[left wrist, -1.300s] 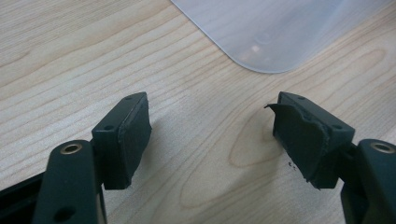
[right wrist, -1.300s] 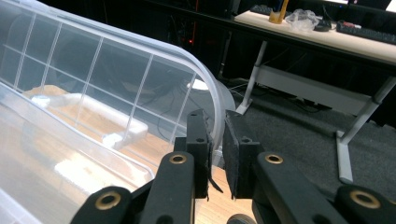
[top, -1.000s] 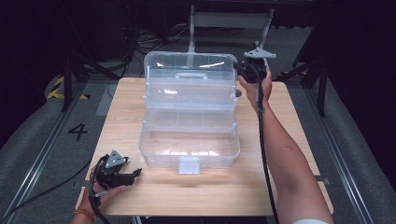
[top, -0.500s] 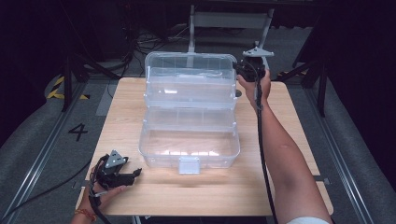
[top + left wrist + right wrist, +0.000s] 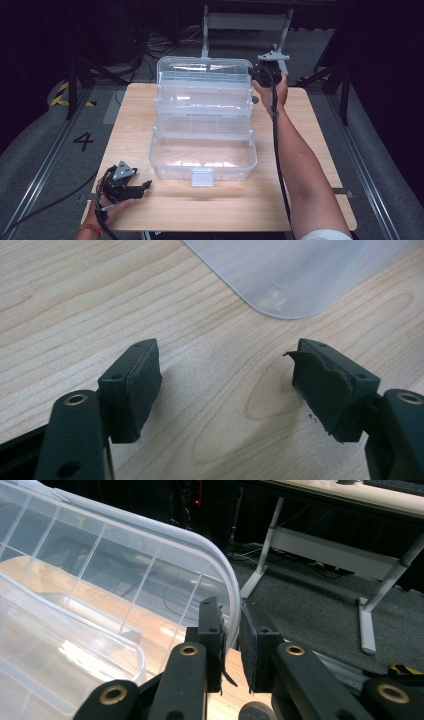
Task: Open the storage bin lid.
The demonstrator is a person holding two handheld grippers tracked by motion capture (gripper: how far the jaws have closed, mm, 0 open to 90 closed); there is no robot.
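On the wooden table (image 5: pixel 310 150) stands a clear plastic organiser box (image 5: pixel 202 150), opened out, its tiered trays stepped back and its lid (image 5: pixel 204 70) raised upright at the far side. The right gripper (image 5: pixel 256 76) is at the lid's far right corner, and the right gripper view shows its jaws pinched narrow on the lid's thin curved rim (image 5: pixel 227 587), so it holds that edge. The left gripper (image 5: pixel 142 186) rests on the table near the box's front left corner, its jaws standing wide with nothing between them; bare wood lies beneath, and the box's rounded corner (image 5: pixel 285 300) sits just ahead. The step in hand looks like working the lid, most likely swinging it to shut the box. That next move calls for guiding the rim along its hinge arc without twisting the thin plastic, while the idle left gripper could steady the base so the box does not slide.
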